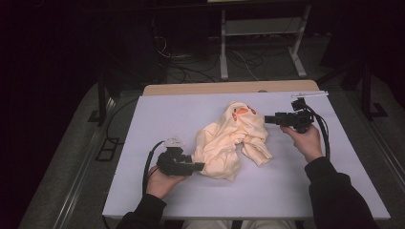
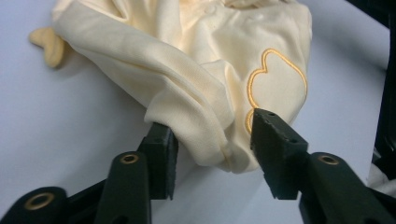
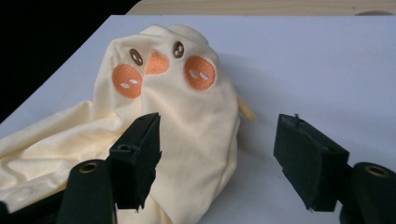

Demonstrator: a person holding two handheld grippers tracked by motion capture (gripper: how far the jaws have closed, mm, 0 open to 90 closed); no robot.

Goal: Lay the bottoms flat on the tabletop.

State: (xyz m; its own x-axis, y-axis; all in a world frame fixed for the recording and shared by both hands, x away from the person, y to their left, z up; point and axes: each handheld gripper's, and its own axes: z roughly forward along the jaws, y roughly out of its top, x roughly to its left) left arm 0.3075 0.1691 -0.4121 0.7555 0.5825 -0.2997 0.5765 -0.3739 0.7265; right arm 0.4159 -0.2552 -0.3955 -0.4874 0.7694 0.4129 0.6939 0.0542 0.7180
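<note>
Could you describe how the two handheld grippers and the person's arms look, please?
Both the left gripper and the right gripper are black, each with two blocky black jaws whose arms carry brass-coloured ringed holes. A thick black cable trails from the left one, and black cables loop from the right one. The left gripper has a pale grey three-cornered plate on top. The person wears dark long sleeves.

L hand (image 1: pixel 160 181) held the left gripper (image 1: pixel 198 166) level, jaws apart. R hand (image 1: pixel 305 140) held the right gripper (image 1: pixel 268 119) level, pointing left, jaws wide. Both forearms entered from below.
</note>
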